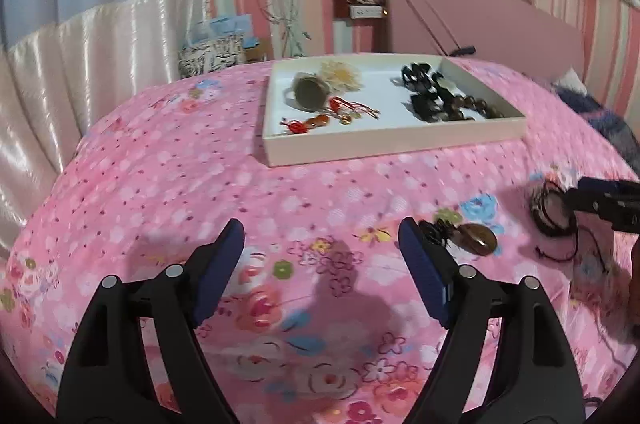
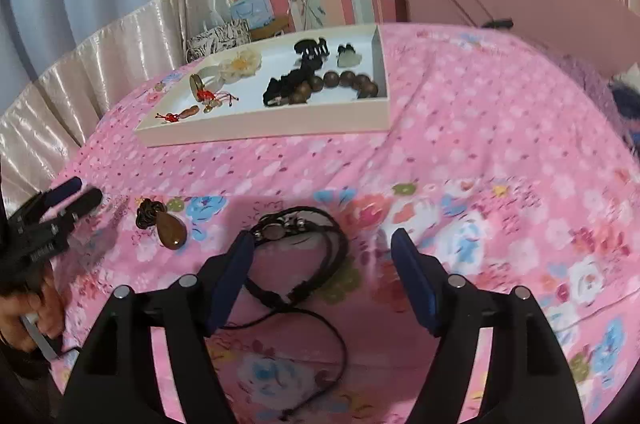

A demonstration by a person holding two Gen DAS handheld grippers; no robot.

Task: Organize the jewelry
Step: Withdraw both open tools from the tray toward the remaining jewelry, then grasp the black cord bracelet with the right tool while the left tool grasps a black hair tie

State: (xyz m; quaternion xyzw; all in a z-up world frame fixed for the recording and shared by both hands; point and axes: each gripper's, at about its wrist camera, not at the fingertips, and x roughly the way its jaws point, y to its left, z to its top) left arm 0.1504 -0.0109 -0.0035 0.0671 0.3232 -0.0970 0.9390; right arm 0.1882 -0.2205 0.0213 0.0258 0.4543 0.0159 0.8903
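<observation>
A white tray (image 1: 396, 143) (image 2: 264, 133) on the pink floral cloth holds jewelry: a cream flower, a round mirror, red charms, black clips and a brown bead bracelet (image 2: 340, 81). A brown teardrop pendant (image 1: 478, 240) (image 2: 172, 230) with a dark knot lies on the cloth just right of my open, empty left gripper (image 1: 320, 236). My right gripper (image 2: 320, 244) is open over a black cord bracelet (image 2: 304, 224) with a round charm; its cords trail back between the fingers. The bracelet also shows in the left wrist view (image 1: 554, 212).
A pink board (image 1: 480, 19) leans behind the table at right. A satin-covered surface (image 1: 92, 35) and a patterned bag (image 1: 212, 57) stand at back left. A hand (image 2: 28, 308) holds the left gripper (image 2: 60, 207).
</observation>
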